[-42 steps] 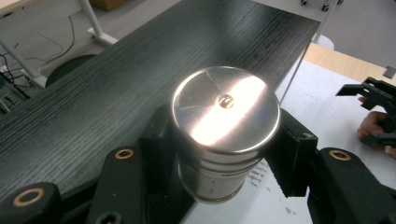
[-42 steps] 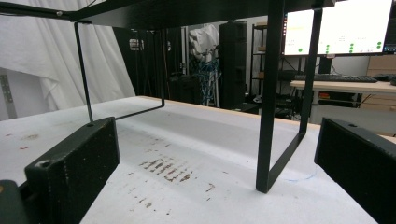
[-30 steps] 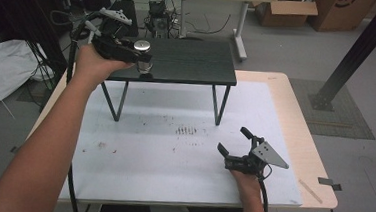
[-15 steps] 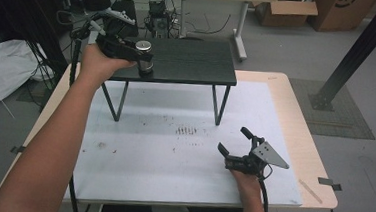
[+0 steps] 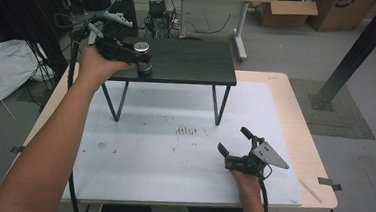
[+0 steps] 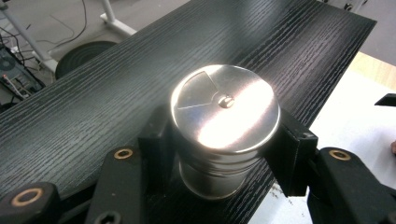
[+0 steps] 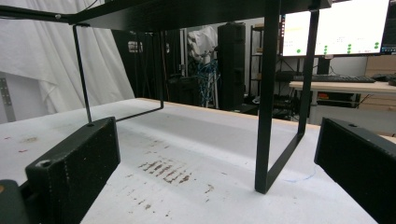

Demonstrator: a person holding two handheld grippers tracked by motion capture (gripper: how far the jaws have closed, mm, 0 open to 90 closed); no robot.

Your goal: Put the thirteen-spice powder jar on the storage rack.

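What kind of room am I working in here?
Most likely a lab or workshop: a monitor and keyboard on a desk, cardboard boxes and loose cables on the grey floor behind the table.

High view looks down over the table; both gripper views sit close, sharing the black shelf.

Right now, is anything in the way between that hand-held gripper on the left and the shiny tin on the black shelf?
Nothing visible: the left hand-held gripper already has a jaw on each side of the metal tin, which stands near the black shelf's front edge.
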